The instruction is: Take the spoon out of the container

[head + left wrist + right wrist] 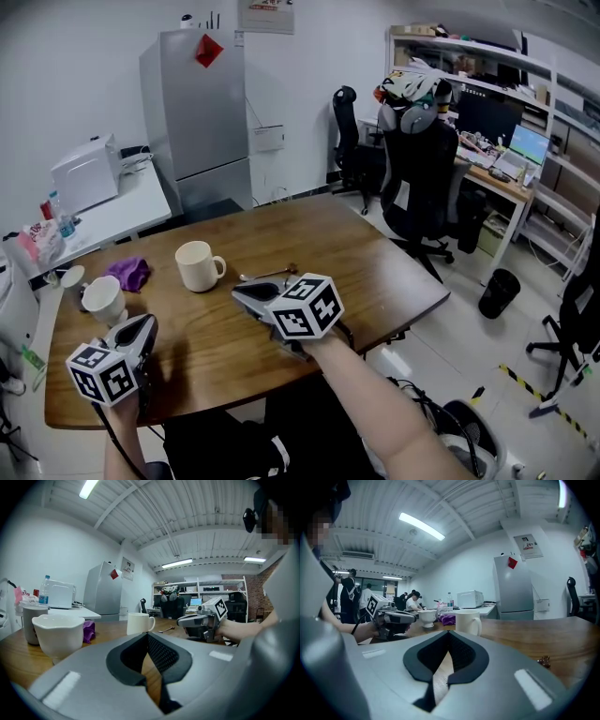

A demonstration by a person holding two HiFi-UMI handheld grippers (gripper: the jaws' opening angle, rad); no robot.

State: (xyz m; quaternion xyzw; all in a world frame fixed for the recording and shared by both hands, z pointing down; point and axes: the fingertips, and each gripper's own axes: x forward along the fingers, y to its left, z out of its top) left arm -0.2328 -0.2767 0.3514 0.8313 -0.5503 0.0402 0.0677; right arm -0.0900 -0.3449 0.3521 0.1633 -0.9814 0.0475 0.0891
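Well w/in table point(375, 272) edges: spoon point(269, 275)

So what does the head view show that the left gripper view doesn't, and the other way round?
Head view only: the left gripper from outside and the black bin. Left gripper view only: the ceiling lights and that gripper's jaws, together with nothing between them. Both: the cream mug, the spoon lying beside it, the white cup, the purple cloth and the right gripper.

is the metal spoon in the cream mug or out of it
Out: the metal spoon lies flat on the wooden table, beside the upright cream mug.
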